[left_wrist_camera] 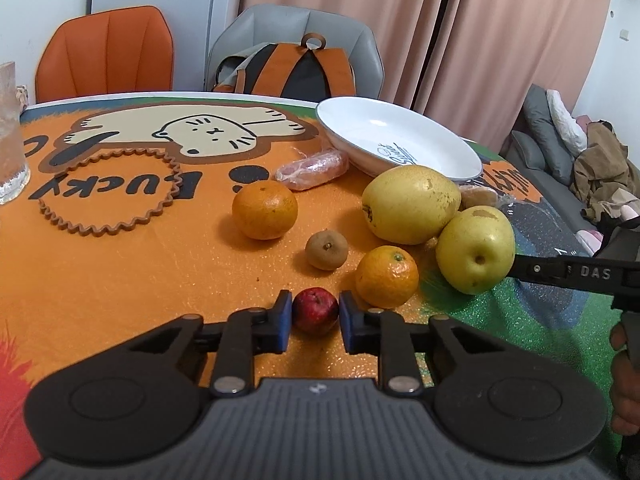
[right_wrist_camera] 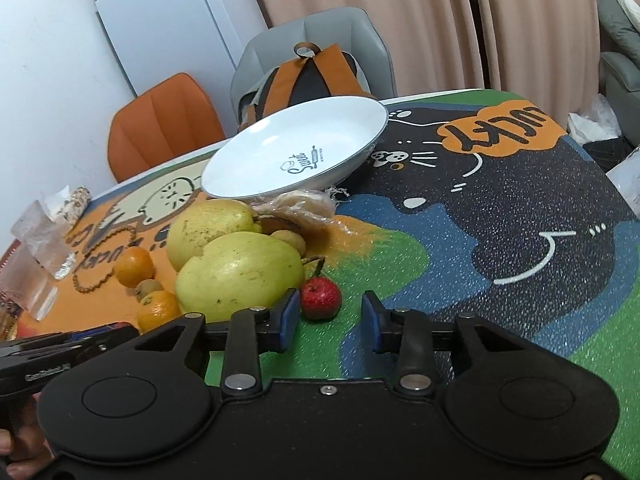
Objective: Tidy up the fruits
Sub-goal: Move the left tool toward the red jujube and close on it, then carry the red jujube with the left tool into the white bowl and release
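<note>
My left claw (left_wrist_camera: pixel 315 317) is clamped across the flanks of a small red fruit (left_wrist_camera: pixel 315 310) on the mat (left_wrist_camera: pixel 120 280); it looks light, firm and smooth, so a grip at its widest part should hold. My right claw (right_wrist_camera: pixel 330 322) stands apart around a second red fruit (right_wrist_camera: pixel 320 297), one pad (right_wrist_camera: pixel 291 312) near it, none touching. Beyond sit the heavier, bruisable pears (left_wrist_camera: pixel 474 249) and the empty plate (left_wrist_camera: pixel 460 148).
</note>
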`<state>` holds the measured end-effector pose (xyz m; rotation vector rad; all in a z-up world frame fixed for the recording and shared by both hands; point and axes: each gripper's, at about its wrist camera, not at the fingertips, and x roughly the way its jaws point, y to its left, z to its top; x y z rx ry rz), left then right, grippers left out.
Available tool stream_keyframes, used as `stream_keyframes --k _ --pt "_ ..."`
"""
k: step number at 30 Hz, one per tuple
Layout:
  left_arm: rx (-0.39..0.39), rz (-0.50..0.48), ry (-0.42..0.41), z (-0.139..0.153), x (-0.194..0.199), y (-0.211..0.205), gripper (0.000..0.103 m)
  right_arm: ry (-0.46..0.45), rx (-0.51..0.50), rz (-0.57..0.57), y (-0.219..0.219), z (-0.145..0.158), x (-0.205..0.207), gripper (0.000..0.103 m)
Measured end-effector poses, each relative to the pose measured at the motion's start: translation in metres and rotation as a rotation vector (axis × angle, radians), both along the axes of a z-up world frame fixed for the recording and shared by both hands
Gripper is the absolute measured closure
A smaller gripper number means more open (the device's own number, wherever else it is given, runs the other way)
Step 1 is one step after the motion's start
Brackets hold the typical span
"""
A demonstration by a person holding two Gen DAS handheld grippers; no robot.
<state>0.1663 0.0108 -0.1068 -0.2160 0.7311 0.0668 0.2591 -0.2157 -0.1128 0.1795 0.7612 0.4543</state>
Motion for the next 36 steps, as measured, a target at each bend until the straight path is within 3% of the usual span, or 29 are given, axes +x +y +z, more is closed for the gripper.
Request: stream_keyframes --k 4,6,25,36 --pt "0.001 0.002 -0.017 0.004 -0.003 0.000 0.080 -0.008 -0.009 0.006 0.003 -0.001 0.006 0.069" --pt "0.002 0.001 -0.024 0.007 -0.004 0.000 0.080 -0.007 -0.009 0.021 0.004 -0.002 0.007 0.080" --pt "0.046 -0.013 -0.127 0.053 -0.003 -0.002 0.080 -0.099 0.034 0.008 -0.006 0.036 -0.008 0.081" --pt "0.054 -0.035 -0.150 0.078 0.028 -0.005 0.080 -0.133 0.069 0.027 0.006 0.062 0.010 0.081"
